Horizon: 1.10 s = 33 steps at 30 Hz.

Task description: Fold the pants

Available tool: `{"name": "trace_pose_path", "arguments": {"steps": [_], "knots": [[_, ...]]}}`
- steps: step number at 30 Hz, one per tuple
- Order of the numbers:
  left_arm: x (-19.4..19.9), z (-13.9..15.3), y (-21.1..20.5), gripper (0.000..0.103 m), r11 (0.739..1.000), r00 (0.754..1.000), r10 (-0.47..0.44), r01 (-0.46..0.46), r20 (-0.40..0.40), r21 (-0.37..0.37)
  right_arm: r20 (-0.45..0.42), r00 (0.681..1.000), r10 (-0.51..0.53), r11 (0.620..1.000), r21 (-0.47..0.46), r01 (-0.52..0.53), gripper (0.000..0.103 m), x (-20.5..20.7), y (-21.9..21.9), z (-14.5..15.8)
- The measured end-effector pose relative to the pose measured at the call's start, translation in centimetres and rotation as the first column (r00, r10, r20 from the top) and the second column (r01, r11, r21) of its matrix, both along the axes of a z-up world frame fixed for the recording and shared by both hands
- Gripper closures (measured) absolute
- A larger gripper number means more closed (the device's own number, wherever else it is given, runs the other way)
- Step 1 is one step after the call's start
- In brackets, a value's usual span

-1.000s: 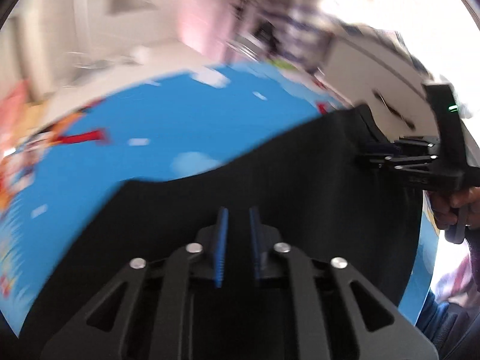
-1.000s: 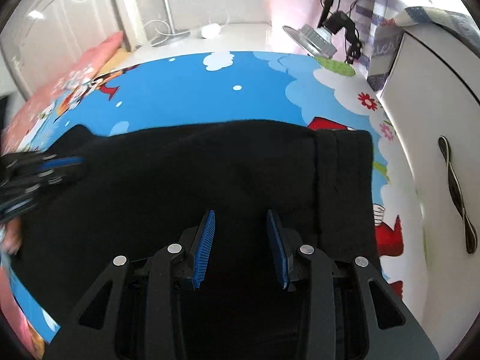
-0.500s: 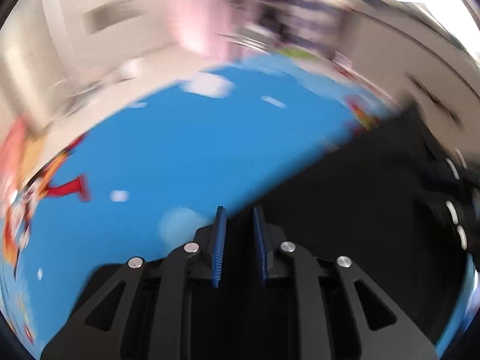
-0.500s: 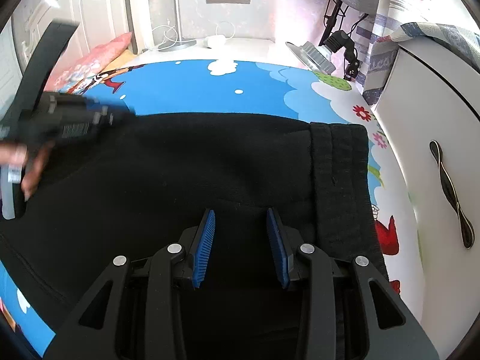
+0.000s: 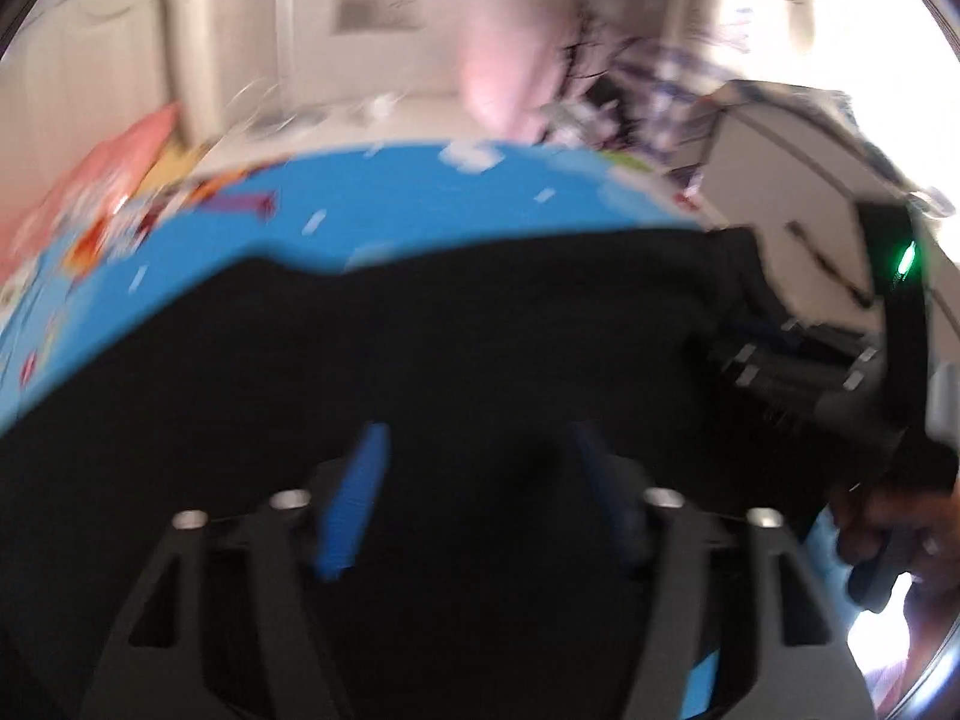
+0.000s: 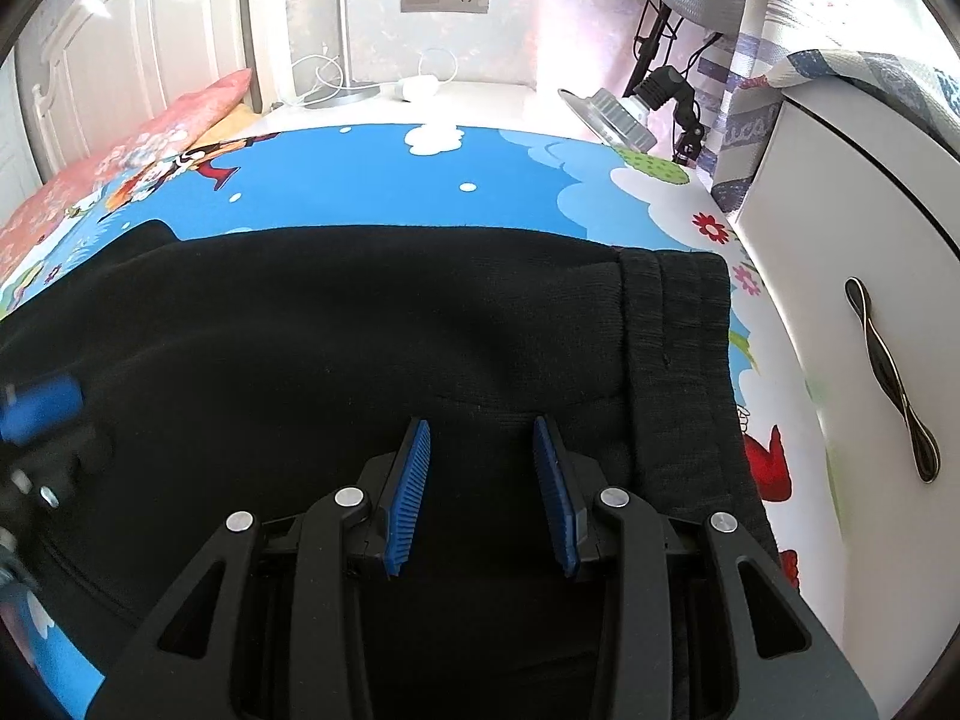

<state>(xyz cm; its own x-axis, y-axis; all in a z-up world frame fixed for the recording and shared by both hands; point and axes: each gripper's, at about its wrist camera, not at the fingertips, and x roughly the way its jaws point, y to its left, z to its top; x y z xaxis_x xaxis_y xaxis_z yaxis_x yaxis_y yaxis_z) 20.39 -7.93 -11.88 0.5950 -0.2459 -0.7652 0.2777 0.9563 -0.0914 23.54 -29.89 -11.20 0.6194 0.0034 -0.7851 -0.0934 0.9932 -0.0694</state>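
The black knit pants (image 6: 372, 336) are lying flat across the blue cartoon-print bed sheet (image 6: 372, 174), their ribbed waistband (image 6: 684, 360) at the right end and the legs running off to the left. They appear to be doubled lengthwise already, so the step in hand is judged to be between folds: both tools are hovering over the cloth with nothing in them. The right gripper (image 6: 483, 492) is sitting over the near part by the waistband, its blue-padded fingers (image 6: 411, 498) spread apart and empty. The left gripper (image 5: 480, 498), blurred in its own view, is also showing its fingers wide apart above the dark fabric.

The next move probably calls for pinching the leg end on the left and carrying it over toward the waistband, keeping the edges lined up.

No containers are showing. Farther out, a pink patterned pillow (image 6: 126, 168) is lying at the far left, and a white cabinet with a dark handle (image 6: 852, 276) is standing at the right.
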Motion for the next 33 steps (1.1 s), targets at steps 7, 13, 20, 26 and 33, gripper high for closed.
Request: {"name": "trace_pose_path", "arguments": {"steps": [7, 13, 20, 26, 33], "knots": [[-1.6, -1.5, -0.3, 0.04, 1.0, 1.0, -0.007, 0.006, 0.008, 0.03, 0.129, 0.968, -0.215, 0.976, 0.053, 0.21, 0.068, -4.4, -3.6, 2.6], [-1.8, -1.9, -1.1, 0.033, 0.999, 0.999, -0.013, 0.01, 0.048, 0.054, 0.083, 0.97, -0.229, 0.968, 0.12, 0.219, 0.066, -7.1, -8.0, 1.8], [-3.6, 0.3, 0.9, 0.031, 0.995, 0.995, 0.043, -0.034, 0.091, -0.091, 0.12, 0.924, -0.363, 0.924, 0.175, 0.34, 0.018, -9.8, -12.2, 6.2], [-6.9, 0.5, 3.2, 0.055, 0.987, 0.987, 0.135, -0.126, 0.09, -0.097, 0.093, 0.941, -0.327, 0.935, 0.181, 0.307, 0.019, -10.3, -12.2, 6.3], [-8.5, -0.4, 3.9, 0.055, 0.991, 0.992, 0.111, -0.105, 0.067, -0.077, -0.02, 0.982, -0.189, 0.982, -0.012, 0.189, 0.022, -6.5, -6.7, 0.5]]}}
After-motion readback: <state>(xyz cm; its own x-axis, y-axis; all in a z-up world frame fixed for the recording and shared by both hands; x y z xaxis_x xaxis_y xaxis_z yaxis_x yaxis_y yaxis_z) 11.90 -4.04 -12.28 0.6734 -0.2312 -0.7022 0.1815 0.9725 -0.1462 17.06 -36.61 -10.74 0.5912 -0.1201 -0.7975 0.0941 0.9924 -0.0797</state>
